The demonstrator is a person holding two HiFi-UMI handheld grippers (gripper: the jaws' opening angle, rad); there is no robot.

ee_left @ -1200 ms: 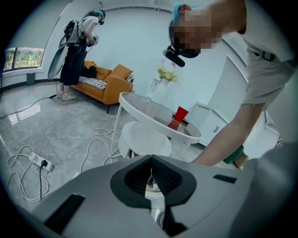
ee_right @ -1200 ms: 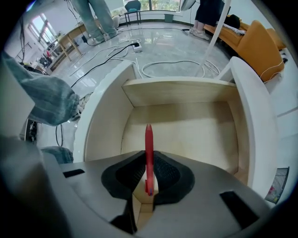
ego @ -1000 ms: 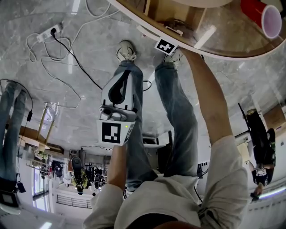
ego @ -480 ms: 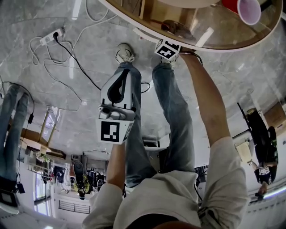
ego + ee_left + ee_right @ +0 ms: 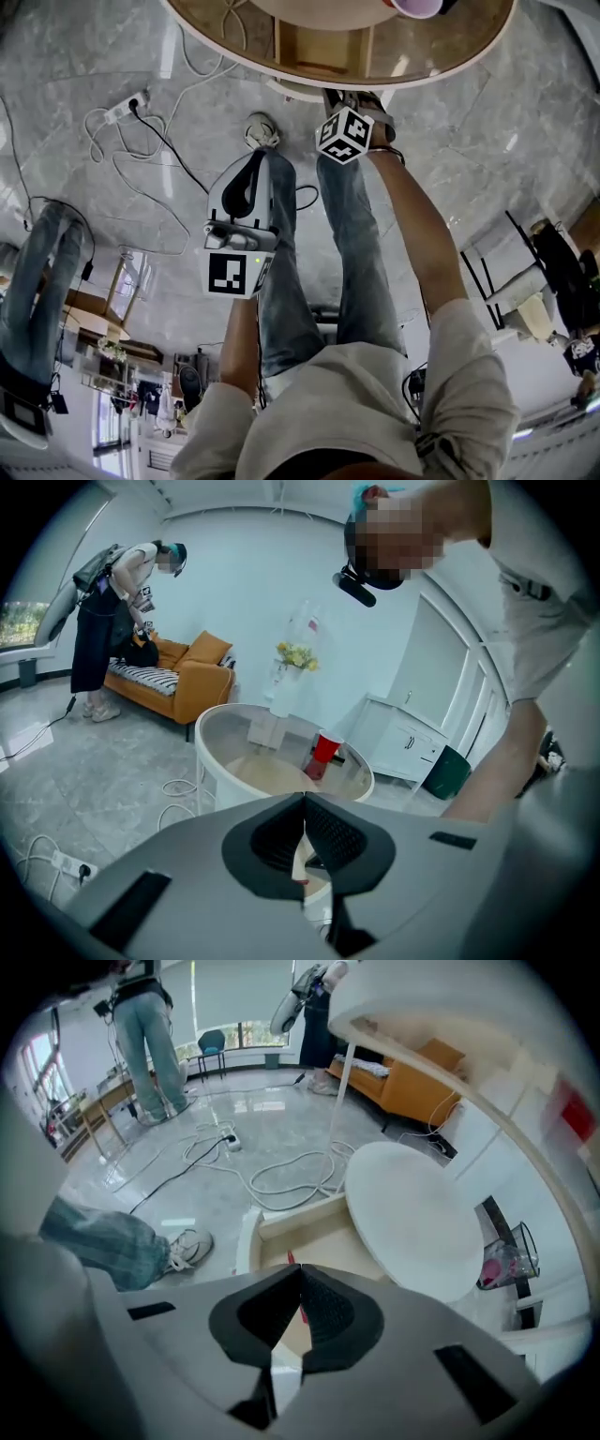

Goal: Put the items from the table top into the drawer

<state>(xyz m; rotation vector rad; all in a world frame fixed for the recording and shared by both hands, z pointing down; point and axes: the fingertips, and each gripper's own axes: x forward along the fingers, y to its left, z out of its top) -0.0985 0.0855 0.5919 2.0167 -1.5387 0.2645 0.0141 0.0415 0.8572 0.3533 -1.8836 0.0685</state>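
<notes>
A round glass-topped table point(image 5: 450, 56) fills the top of the head view, and its wooden drawer point(image 5: 323, 45) stands open underneath. On the glass stands a red cup point(image 5: 323, 752), which the head view cuts off at its top edge point(image 5: 412, 6). My left gripper point(image 5: 255, 157) hangs over the floor short of the table, shut and empty. Of my right gripper only the marker cube point(image 5: 342, 134) shows in the head view, just in front of the drawer. The right gripper point(image 5: 300, 1269) is shut on nothing above the open drawer point(image 5: 323, 1232), where a thin red item point(image 5: 291, 1258) lies.
White cables and a power strip point(image 5: 122, 108) trail over the marble floor left of the table. My own legs and shoes point(image 5: 265, 127) are below the grippers. Another person's legs point(image 5: 37, 281) stand at the far left. An orange sofa point(image 5: 178, 682) and a white cabinet point(image 5: 403, 747) are beyond the table.
Both grippers have come up toward the camera. The right one has drawn back from the drawer's edge. The table has slid toward the top of the head view.
</notes>
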